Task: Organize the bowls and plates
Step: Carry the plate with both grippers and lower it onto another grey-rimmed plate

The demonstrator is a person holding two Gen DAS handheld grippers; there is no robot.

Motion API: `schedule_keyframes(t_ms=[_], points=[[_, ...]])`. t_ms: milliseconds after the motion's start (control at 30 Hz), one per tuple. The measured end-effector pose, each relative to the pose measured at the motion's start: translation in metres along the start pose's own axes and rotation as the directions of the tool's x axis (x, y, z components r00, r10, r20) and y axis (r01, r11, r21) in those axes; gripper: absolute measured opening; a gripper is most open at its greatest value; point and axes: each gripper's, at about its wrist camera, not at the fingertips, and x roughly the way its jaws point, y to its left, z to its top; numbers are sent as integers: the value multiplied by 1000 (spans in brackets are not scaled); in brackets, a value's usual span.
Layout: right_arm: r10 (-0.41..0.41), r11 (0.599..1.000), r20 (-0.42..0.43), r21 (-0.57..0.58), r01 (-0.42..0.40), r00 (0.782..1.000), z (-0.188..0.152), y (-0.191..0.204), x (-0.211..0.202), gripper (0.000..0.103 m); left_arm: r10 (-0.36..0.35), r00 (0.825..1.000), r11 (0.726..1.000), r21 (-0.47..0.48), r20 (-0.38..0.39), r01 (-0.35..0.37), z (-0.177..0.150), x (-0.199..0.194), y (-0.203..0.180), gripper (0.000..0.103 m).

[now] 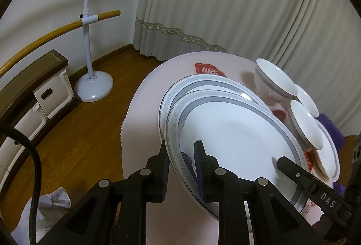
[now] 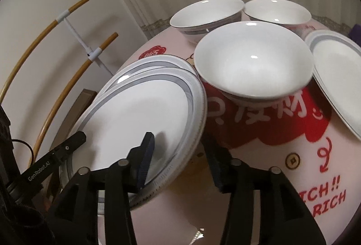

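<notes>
Plates stacked on pink tabletop (image 2: 259, 154)

Left gripper (image 1: 180, 154) pinching top plate (image 1: 237, 132) rim; right gripper (image 2: 180, 145) spread astride its far edge, pads clear. Three bowls (image 2: 252, 60) nearby.

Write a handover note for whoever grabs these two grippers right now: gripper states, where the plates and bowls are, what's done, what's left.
Left gripper: shut on the near rim of the top plate.
Right gripper: open, astride the same plate's right edge, pads off it.
Top plate sits on a second plate.
Third plate lies far right; three bowls stand apart on the table.
Done: two plates stacked.
Left: third plate, nest bowls.
</notes>
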Motion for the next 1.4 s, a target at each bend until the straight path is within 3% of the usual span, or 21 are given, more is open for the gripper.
schedule_keyframes(t_ms=[400,933,1400], points=[[83,994,-24,68,-81,996,-4,-10,2,48,22,1000,1000,-2,14,-22,-2,-4,-6,18],[97,993,-26,66,-95,995,-1,-10,16,46,39,999,999,-3,6,-39,-2,7,-7,18],[109,991,28,77,-111,994,-4,-10,15,47,45,999,999,8,21,-45,-5,14,-4,19]])
